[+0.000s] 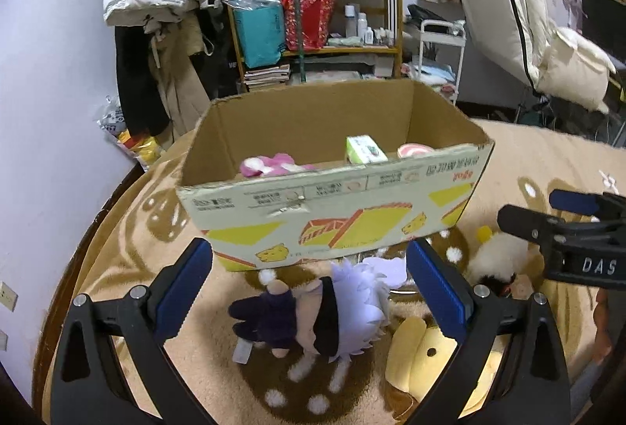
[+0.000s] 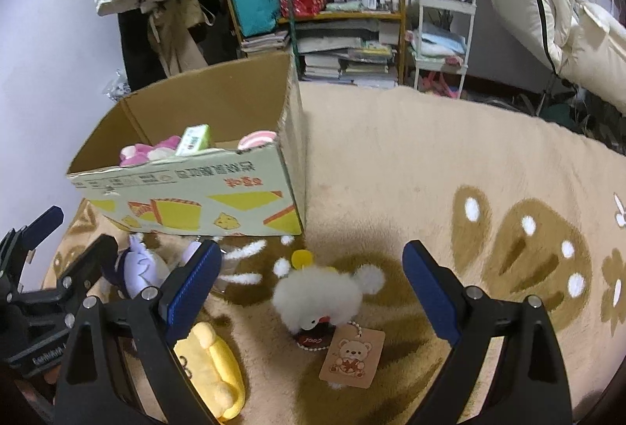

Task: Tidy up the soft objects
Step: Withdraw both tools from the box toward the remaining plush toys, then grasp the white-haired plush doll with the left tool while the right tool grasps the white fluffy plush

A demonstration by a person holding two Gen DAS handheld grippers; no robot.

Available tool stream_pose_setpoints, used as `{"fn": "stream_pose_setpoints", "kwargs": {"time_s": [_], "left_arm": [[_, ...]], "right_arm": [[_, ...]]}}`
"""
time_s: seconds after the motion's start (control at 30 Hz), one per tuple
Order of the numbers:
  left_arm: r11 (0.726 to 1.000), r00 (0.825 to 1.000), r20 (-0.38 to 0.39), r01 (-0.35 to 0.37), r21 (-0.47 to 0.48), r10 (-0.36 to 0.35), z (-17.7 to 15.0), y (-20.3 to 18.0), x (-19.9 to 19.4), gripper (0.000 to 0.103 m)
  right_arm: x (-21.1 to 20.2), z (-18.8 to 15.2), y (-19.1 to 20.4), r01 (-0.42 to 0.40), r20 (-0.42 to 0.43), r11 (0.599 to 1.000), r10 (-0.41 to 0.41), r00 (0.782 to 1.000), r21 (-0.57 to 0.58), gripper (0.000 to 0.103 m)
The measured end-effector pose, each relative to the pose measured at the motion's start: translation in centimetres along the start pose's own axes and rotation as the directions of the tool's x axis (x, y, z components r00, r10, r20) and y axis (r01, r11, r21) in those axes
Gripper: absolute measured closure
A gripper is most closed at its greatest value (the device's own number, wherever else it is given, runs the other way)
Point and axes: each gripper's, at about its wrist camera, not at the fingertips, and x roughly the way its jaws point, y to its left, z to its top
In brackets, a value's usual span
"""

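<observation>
Left wrist view: left gripper (image 1: 309, 276), black frame with ribbed blue pads, spread wide above a soft plush doll with lilac felt hair and dark purple clothes (image 1: 313, 311), lying on the fleecy beige blanket with brown patches (image 1: 528, 159). Beside it to the right, a smooth yellow plush (image 1: 422, 354) and a fluffy white plush (image 1: 497, 260). Just behind, an open corrugated cardboard box printed with yellow cheese wedges (image 1: 332, 213); inside, a pink plush (image 1: 270, 164), a green-and-white packet (image 1: 366, 149), a pink-swirled round item (image 1: 414, 151). "DAS" legible on the other tool at right.

Right wrist view: right gripper (image 2: 313, 276) likewise wide open, empty, over the fluffy white plush, whose tan card tag with a printed teddy bear (image 2: 352, 356) lies on the blanket. Box near the blanket's far left edge.
</observation>
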Motion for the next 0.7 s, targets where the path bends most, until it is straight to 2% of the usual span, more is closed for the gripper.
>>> {"fn": "stream_pose_setpoints", "kwargs": {"time_s": [0.23, 0.5, 0.7], "left_arm": [[0.999, 1.0, -0.022, -0.005, 0.044, 0.006, -0.6, -0.9, 1.2, 0.004], [0.995, 0.998, -0.057, -0.01, 0.098, 0.015, -1.1, -2.0, 2.8, 0.004], [0.988, 0.996, -0.078, -0.021, 0.154, 0.034, -1.5, -2.5, 3.8, 0.004]], "right_arm": [[2.1, -0.1, -1.0, 0.031, -0.064, 0.998, -0.028, 0.998, 0.047, 0.005], [4.8, -0.7, -2.8, -0.009, -0.128, 0.981, 0.034, 0.991, 0.192, 0.005], [6.6, -1.3, -2.5, -0.02, -0.207, 0.982, 0.06, 0.977, 0.189, 0.005]]}}
